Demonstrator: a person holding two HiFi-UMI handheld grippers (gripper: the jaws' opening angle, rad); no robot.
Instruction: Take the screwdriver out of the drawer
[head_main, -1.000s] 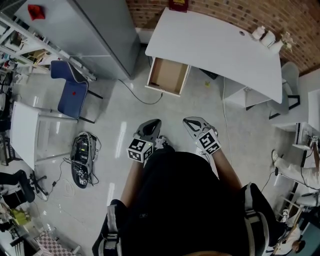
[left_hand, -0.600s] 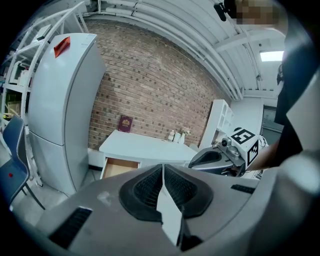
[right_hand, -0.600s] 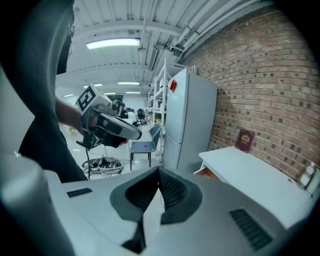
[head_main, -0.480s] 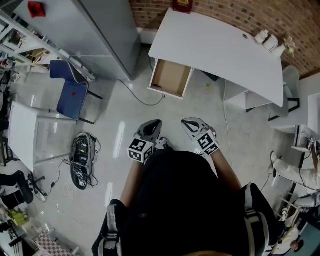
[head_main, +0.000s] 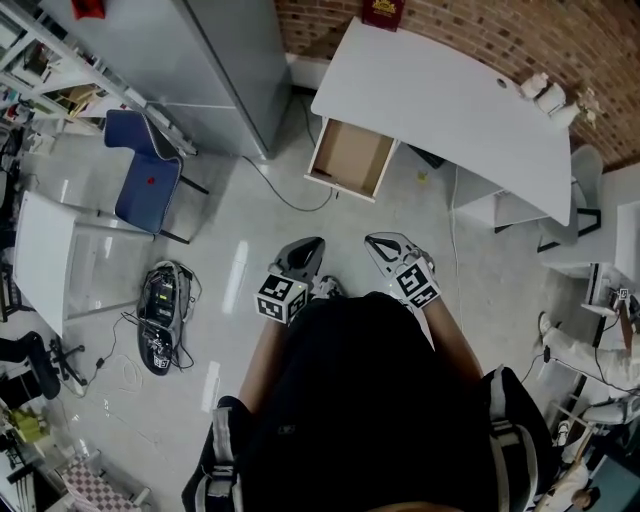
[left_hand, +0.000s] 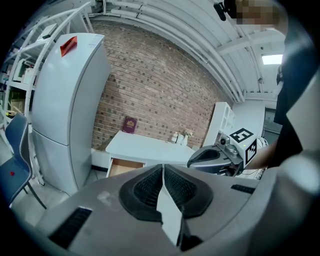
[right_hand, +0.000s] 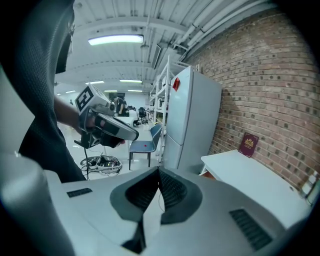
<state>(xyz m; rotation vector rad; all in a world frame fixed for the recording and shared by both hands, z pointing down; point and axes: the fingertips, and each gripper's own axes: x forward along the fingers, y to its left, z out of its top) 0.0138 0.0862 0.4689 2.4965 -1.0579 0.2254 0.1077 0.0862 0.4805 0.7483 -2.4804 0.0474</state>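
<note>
Left gripper (head_main: 308, 246) and right gripper (head_main: 380, 243), both closed and empty, hang well apart from the open drawer (head_main: 350, 158) under the worktop (head_main: 440, 95). The screwdriver is not discernible inside. This is likely the approach; next, step closer and open one gripper.

The floor (head_main: 400, 215) is glossy and reflective. The desk (head_main: 440, 100) top is smooth matt white; its open drawer (head_main: 350, 158) looks like bare wood inside. The wall (head_main: 470, 30) behind is rough brick.
</note>
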